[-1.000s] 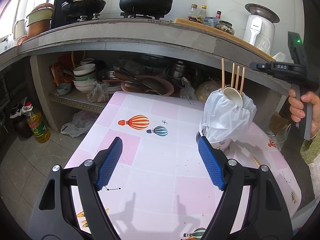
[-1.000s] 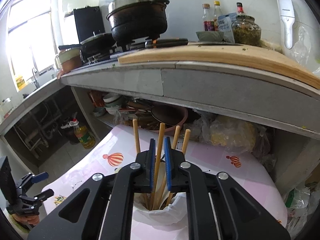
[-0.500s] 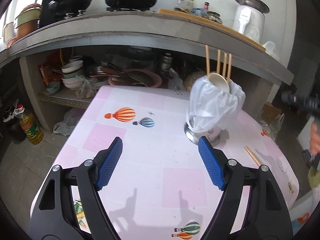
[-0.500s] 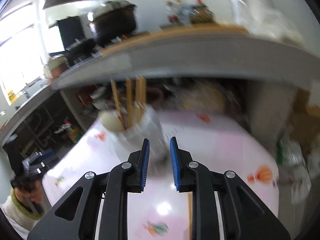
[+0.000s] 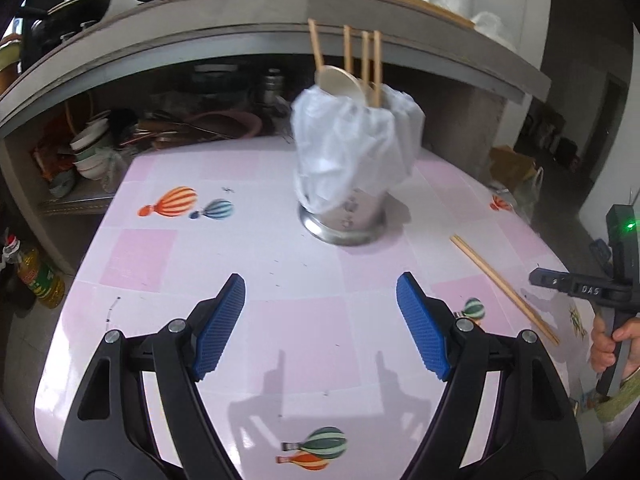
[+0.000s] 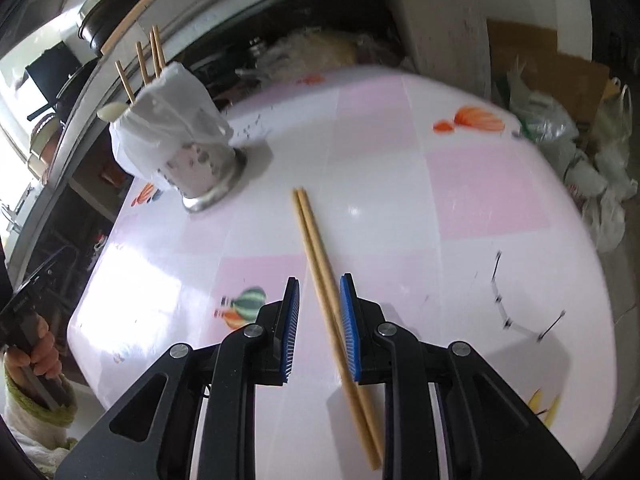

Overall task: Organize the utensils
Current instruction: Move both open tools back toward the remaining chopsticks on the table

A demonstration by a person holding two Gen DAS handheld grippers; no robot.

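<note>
A steel utensil holder lined with a white plastic bag stands on the pink balloon-print table; several wooden chopsticks and a pale spoon stick up from it. It also shows in the right wrist view. A pair of wooden chopsticks lies flat on the table, also in the left wrist view. My right gripper is partly open, low over the table, with the pair between its blue pads, not gripped. My left gripper is wide open and empty, in front of the holder.
A concrete counter with pots overhangs the table's far side; bowls and pans fill the shelf beneath. An oil bottle stands on the floor at left. Plastic bags and a cardboard box lie off the table's right edge.
My right gripper left the chopsticks in the holder, swung down to the table and opened a little around the lying pair. My left gripper drew back slightly and stayed open.
</note>
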